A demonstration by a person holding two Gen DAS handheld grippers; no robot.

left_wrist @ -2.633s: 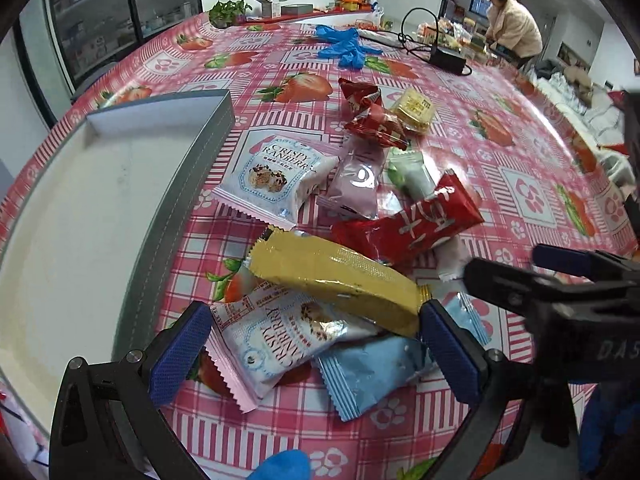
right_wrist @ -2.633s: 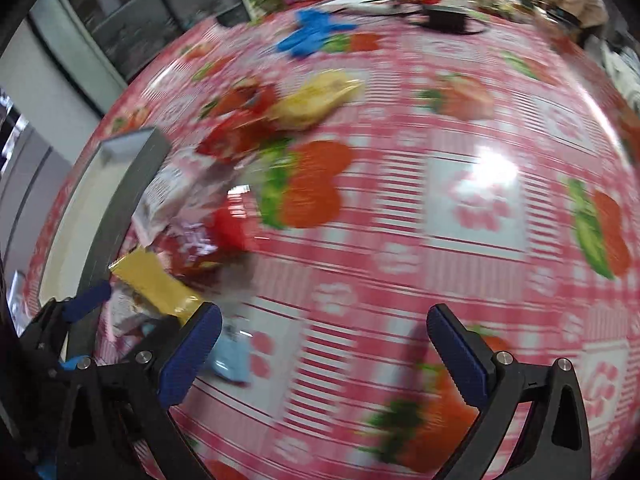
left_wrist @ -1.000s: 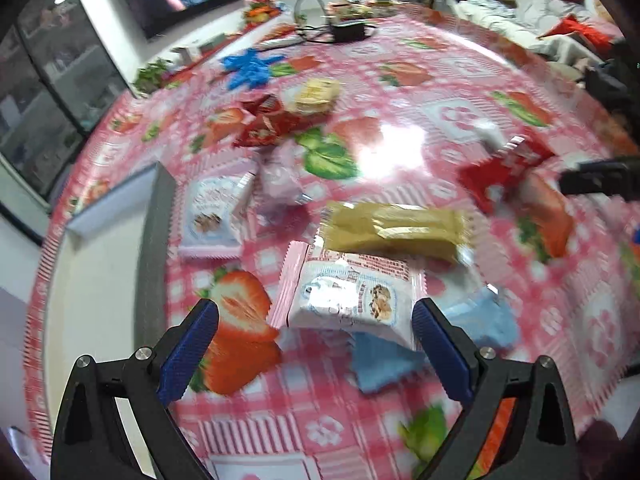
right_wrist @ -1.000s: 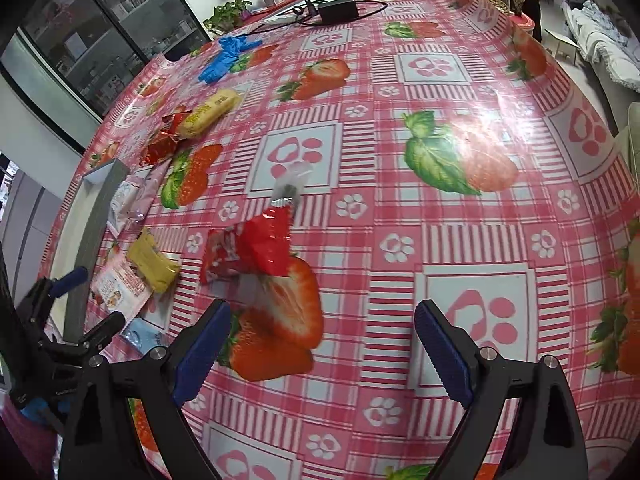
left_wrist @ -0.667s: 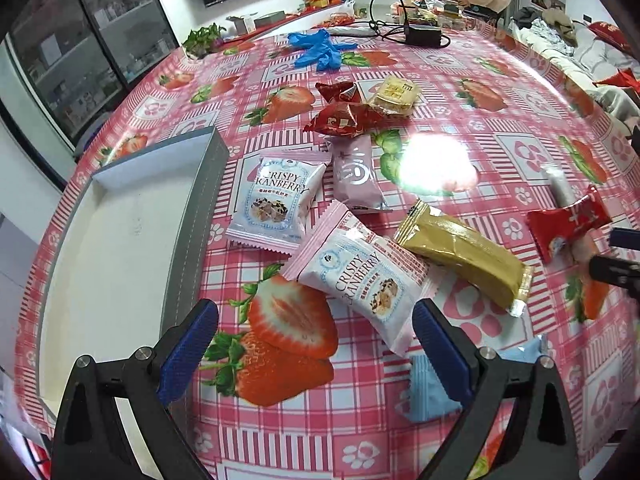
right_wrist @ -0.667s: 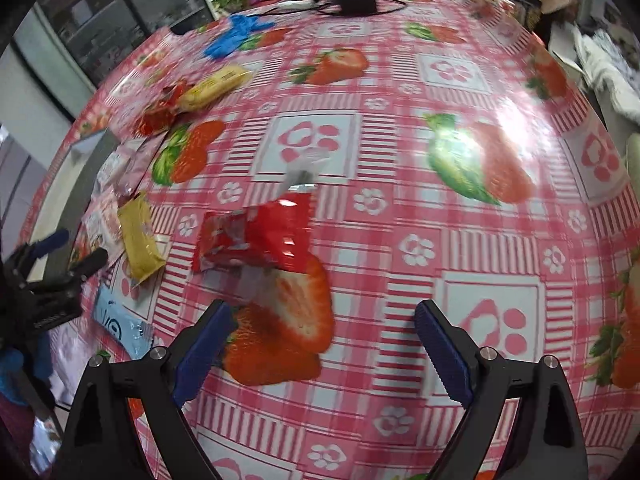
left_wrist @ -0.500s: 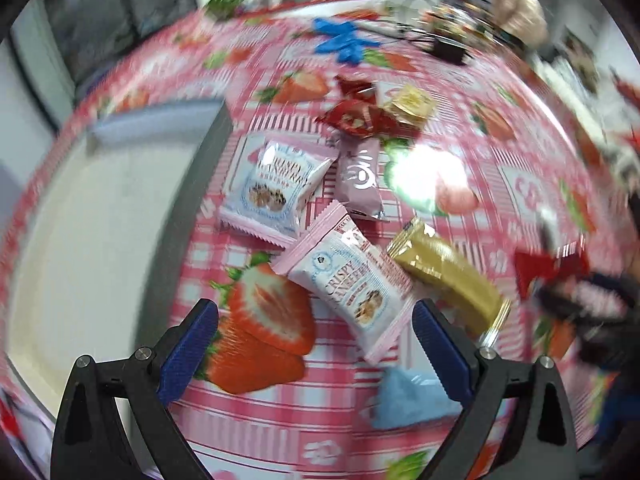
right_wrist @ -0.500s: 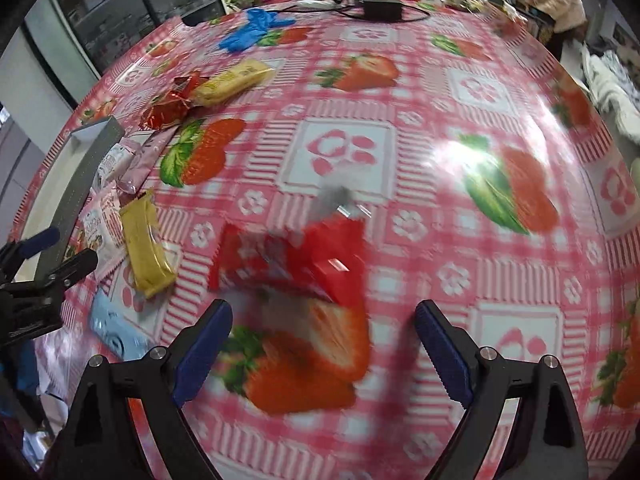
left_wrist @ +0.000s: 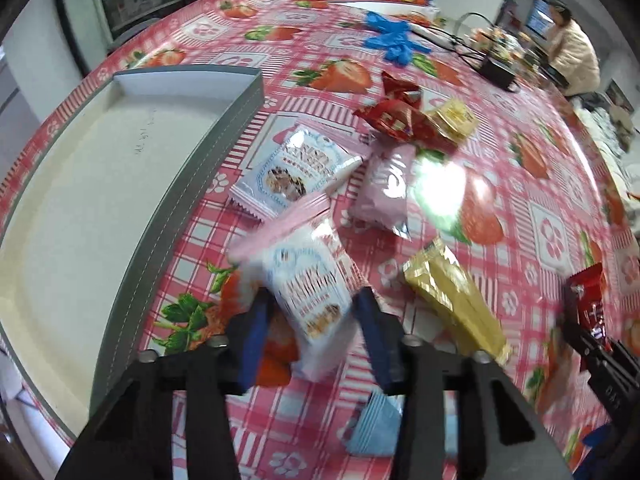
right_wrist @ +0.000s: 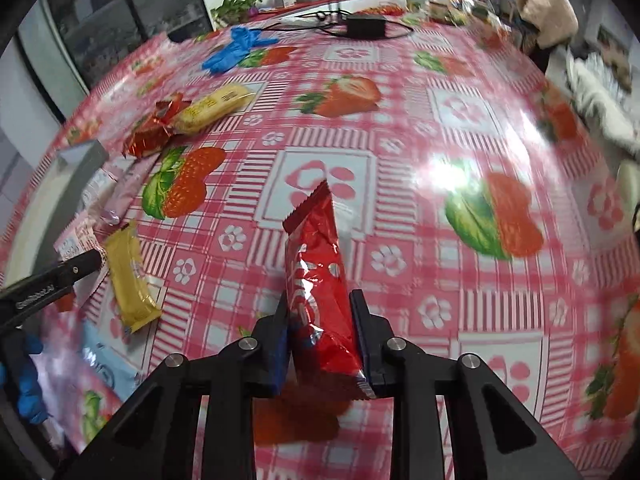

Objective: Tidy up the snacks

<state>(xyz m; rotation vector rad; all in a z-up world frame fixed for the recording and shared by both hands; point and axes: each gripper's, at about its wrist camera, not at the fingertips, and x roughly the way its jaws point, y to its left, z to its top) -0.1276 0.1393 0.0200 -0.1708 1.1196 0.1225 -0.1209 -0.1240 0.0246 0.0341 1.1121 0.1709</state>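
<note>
My left gripper (left_wrist: pixel 314 320) is shut on a pink-and-white cranberry snack packet (left_wrist: pixel 304 276) and holds it just above the tablecloth, right of the grey tray (left_wrist: pixel 188 184). My right gripper (right_wrist: pixel 322 320) is shut on a red snack bar (right_wrist: pixel 318 280), which points away from me. On the table lie a second cranberry packet (left_wrist: pixel 294 172), a pink packet (left_wrist: pixel 386 186), a gold bar (left_wrist: pixel 452 296), red candies (left_wrist: pixel 394 116), a yellow biscuit pack (left_wrist: pixel 454 118) and a light blue packet (left_wrist: pixel 372 428).
The grey tray has a white floor and nothing in it. Blue gloves (left_wrist: pixel 390 40) and a black power adapter (left_wrist: pixel 498 70) with cables lie at the far side of the table. A person (right_wrist: pixel 540 0) sits beyond the table.
Both grippers were open half a second ago. My left gripper has closed on the nearer cranberry packet and my right gripper has closed on the red snack bar.
</note>
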